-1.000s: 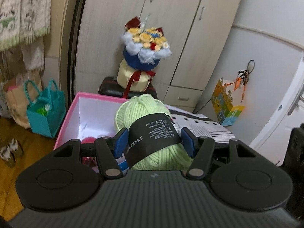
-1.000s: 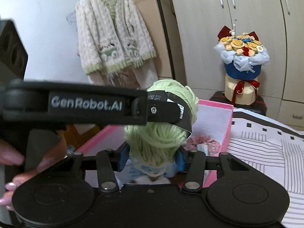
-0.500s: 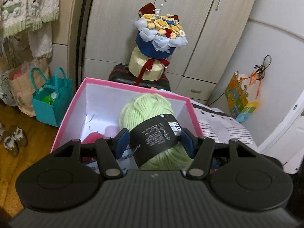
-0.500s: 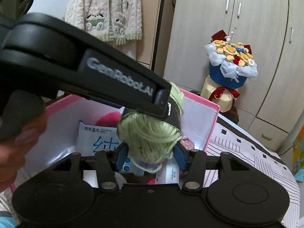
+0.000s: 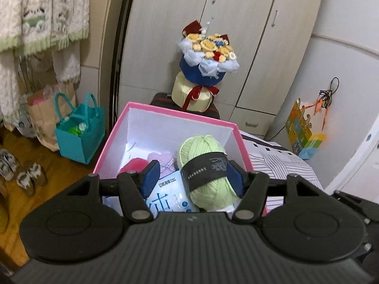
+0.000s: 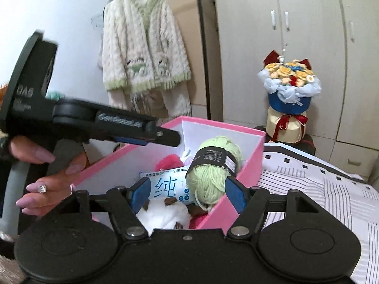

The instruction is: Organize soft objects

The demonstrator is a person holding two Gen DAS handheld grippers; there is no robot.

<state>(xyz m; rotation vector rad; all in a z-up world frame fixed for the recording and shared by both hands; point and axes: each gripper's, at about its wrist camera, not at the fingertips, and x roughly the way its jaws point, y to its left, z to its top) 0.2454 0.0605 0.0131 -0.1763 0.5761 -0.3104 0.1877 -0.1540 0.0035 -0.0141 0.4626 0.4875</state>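
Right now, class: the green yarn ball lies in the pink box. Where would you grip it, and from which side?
Grip the yarn ball across its black paper band, coming from above through the box's open top. The band is the firm middle, the box walls block the sides, and loose strands at the ends would likely slip.

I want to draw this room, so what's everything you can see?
box: 1, pink, on striped sheet
yarn: 1, green, inside box
wipes: 1 pack, white and blue, inside box
bouquet: 1, blue and yellow, behind box
cardigan: 1, cream and green, hanging at left
bag: 1, teal, left of box
hand: 1, holding left claw
left claw: 1, black, open over box
right claw: 1, black, jaws just opening, yarn between them, not pressed
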